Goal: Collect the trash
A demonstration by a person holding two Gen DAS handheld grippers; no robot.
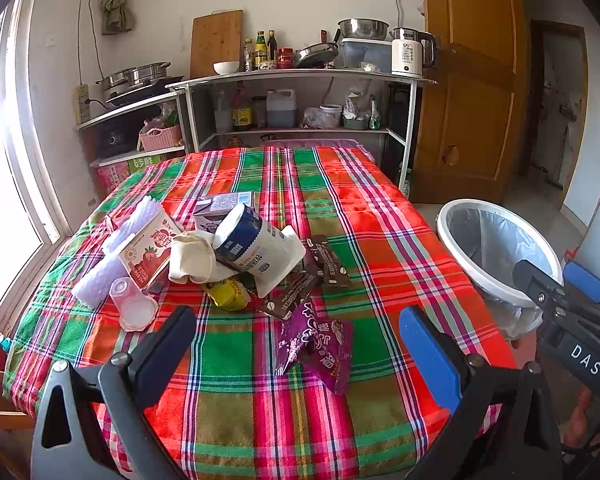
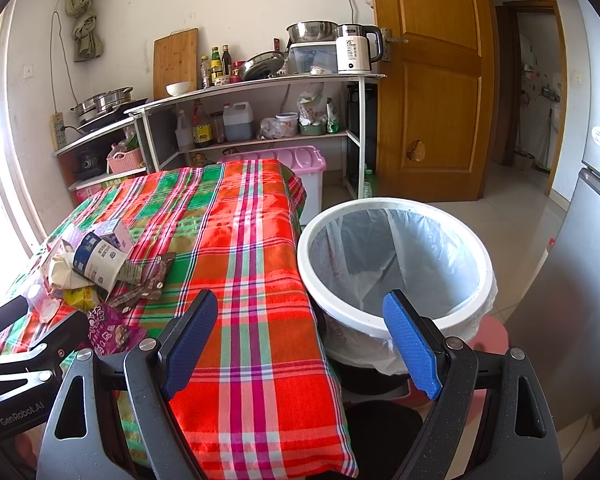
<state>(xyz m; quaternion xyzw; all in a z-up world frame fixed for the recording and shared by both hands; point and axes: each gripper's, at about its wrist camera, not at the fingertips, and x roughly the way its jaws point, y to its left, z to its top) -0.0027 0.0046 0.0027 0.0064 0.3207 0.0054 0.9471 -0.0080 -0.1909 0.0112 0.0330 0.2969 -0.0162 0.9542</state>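
1. Left gripper [image 1: 296, 344] hangs spread and empty over the purple wrapper [image 1: 316, 344], the nearest piece, probably first to go.
2. Trash pile [image 1: 204, 256] sits mid-table, beyond it.
3. Right gripper [image 2: 300, 344], also spread and empty, waits beside the lined bin [image 2: 396, 264] off the table's [image 2: 252, 240] edge.

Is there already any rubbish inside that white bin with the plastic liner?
No: the white round bin shows only its pale plastic liner inside, and the wrappers and cartons lie on the plaid tablecloth.

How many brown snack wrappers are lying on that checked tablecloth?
2. One brown wrapper lies right of the white pouch; the other brown wrapper sits just nearer, beside the purple packet. More could be hidden under the pile.
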